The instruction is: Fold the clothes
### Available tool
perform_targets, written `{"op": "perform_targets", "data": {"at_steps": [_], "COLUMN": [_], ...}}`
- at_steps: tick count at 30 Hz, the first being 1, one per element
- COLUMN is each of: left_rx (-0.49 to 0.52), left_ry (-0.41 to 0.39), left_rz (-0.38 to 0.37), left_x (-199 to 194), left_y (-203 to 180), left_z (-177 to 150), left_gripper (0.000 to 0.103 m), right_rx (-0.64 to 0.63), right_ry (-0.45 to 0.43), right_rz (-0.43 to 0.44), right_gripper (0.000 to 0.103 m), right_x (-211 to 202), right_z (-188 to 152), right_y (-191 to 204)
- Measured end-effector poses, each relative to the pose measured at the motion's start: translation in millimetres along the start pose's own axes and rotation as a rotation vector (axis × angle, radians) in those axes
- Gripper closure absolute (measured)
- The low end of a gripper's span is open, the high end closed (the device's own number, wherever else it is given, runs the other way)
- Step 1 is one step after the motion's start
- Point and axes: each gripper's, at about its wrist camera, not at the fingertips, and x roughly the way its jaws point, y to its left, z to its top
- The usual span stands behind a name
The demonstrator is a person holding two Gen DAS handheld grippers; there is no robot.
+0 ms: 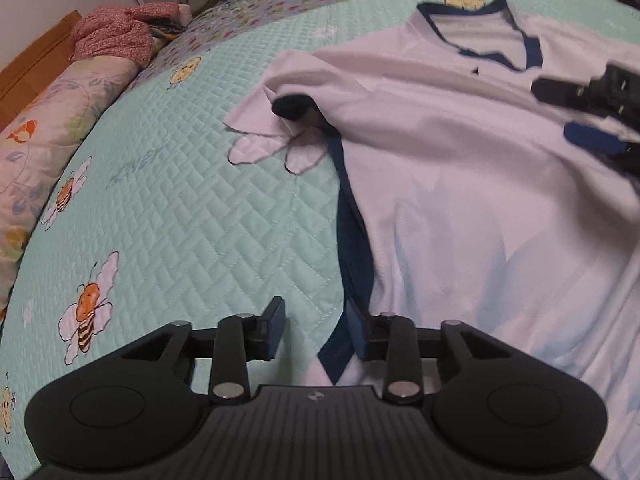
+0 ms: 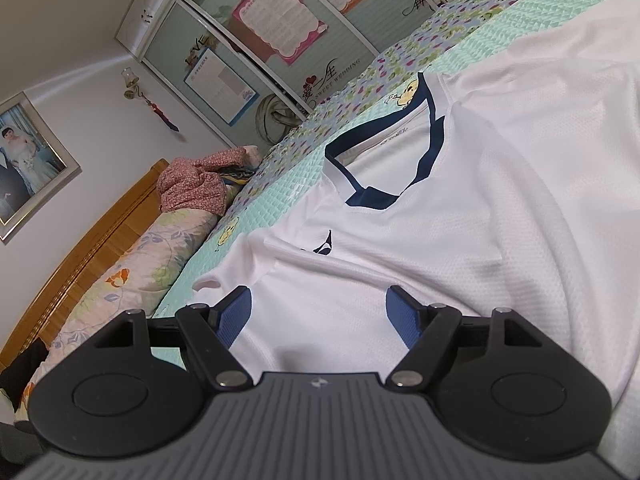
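A white shirt (image 1: 460, 168) with a navy collar (image 1: 534, 54) lies face up on the mint quilt (image 1: 180, 220). Its left sleeve (image 1: 288, 80) is bunched, and the navy cuff shows. A navy side stripe (image 1: 352, 240) runs down toward my left gripper (image 1: 316, 332). That gripper is partly open: the stripe's end lies by the right pad and quilt shows in the gap. My right gripper (image 1: 576, 116) hovers over the chest. In the right wrist view the right gripper (image 2: 320, 300) stands wide open low over the shirt (image 2: 400, 240), below the collar (image 2: 424, 160), gripping nothing.
A floral pillow (image 1: 48, 128) and a crumpled red patterned garment (image 1: 116, 36) lie at the head of the bed. A wooden headboard (image 2: 100, 232) runs behind them. A wardrobe with posters (image 2: 280, 40) and a framed picture (image 2: 28, 160) stand beyond.
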Motion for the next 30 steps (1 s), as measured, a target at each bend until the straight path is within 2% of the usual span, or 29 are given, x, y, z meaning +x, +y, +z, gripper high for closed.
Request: {"op": "perform_targets", "data": {"at_steps": [4,8,12,15,21,26,30], "left_rx": [-0.003,0.048,0.072,0.072,0.063,0.050,0.054], "left_ry": [0.006,0.007,0.017,0.034,0.047,0.056,0.069], "left_rz": [-0.015,0.023,0.054,0.072,0.087,0.093,0.102], "left_x": [2,0,-1,0,-1,-1,-1], "left_y": [-5,-15,-16,-11,-4,-3,-5], "left_z": [0,-2,-5,-7,-13,-14,-12], "left_gripper": [0.094,0.099,0.102,0.103,0.103,0.103,0.102], "right_rx": [-0.001,-0.008,-0.046,-0.130,-0.287,-0.277,-0.224], "right_ry": [0.000,0.003,0.014,0.009,0.007,0.083,0.107], "right_rz": [-0.003,-0.010,-0.030,-0.026,0.035,0.098,0.061], "right_gripper": [0.028,0.028,0.026,0.025,0.025,0.024,0.024], "right_x": [0,1,0,-4,-16,-18,-20], "right_z": [0,0,-1,-2,-3,0,9], "right_y": [1,3,12,28,69,80,73]}}
